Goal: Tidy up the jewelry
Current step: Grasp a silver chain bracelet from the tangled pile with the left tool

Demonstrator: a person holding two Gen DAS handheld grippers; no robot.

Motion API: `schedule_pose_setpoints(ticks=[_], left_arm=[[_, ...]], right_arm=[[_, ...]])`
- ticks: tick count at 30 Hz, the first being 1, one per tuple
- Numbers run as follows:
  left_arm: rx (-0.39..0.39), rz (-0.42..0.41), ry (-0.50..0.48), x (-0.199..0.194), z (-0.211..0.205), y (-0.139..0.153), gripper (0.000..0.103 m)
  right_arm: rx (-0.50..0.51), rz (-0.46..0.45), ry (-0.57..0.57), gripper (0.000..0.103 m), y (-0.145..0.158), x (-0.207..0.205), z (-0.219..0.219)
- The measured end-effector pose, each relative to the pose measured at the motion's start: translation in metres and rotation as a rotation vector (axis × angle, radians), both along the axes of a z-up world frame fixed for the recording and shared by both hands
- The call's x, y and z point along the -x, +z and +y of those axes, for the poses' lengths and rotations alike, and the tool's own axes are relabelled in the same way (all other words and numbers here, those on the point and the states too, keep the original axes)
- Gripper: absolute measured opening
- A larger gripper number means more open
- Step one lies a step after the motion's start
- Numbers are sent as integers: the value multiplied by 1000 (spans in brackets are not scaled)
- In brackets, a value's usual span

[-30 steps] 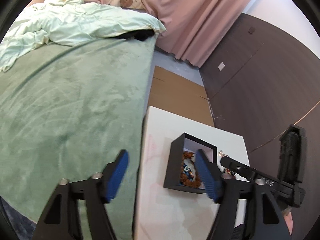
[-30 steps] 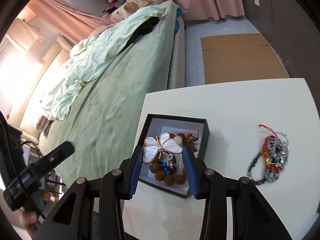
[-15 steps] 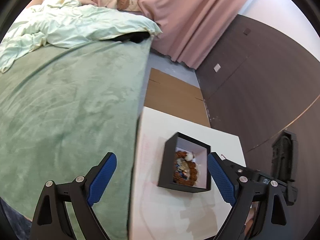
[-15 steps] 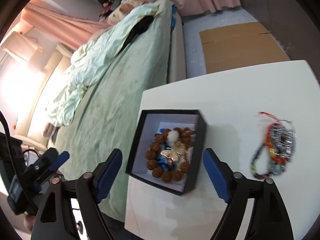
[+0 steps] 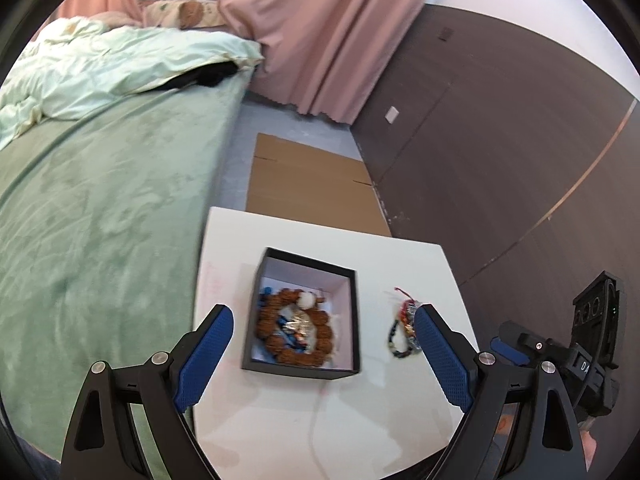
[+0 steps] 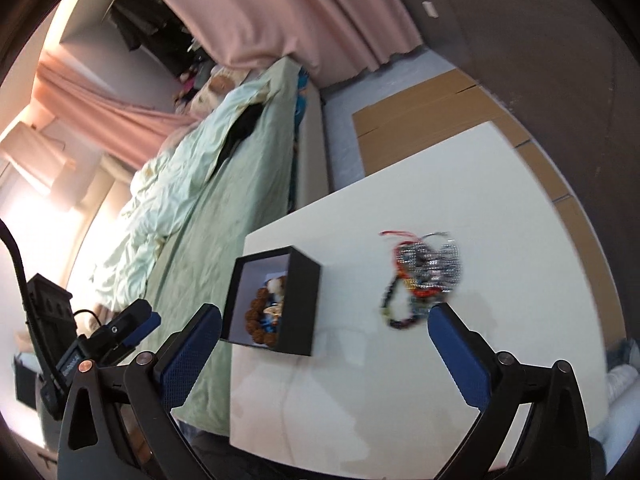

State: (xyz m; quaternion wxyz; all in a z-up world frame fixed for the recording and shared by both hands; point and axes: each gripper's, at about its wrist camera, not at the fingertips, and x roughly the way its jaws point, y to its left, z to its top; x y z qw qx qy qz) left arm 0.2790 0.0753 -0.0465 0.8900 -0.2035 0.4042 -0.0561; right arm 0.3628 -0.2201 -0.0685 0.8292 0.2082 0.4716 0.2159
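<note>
The bed (image 5: 100,220) with its green cover fills the left of the room, and the small white table (image 5: 320,420) is pushed up just beside it, so the person can work over the table's near edge with both tools.

On the table sits the black box (image 5: 302,320), open at the top with the white lining showing, set toward the bed side. That leaves the rest of the table free for whatever has not been sorted. Inside the box lies a brown bead bracelet (image 5: 294,328) in a ring, with smaller pieces, blue and shiny, heaped in its middle; the blur keeps me from naming them, though one looks like a metallic brooch.

The last loose piece, a tangle of bracelets (image 6: 420,276) in silver, red and dark beads, lies on the table well apart from the box on its right, probably the next thing to go in.

The left gripper (image 5: 320,356) hangs over the box with its jaws spread wide and nothing between them.

The right gripper (image 6: 324,354) has just been opening and its jaws stand fully apart, empty, with the tangle just beyond its right pad. I judge it is lining up for that tangle.
</note>
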Motion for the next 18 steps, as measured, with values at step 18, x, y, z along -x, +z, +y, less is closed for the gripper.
schedule_pose_setpoints(ticks=[18], left_arm=[[-52,16,-192,-22,-95,-8,92]], right_arm=[[-9,-8,-120,103,-22,14,-88]])
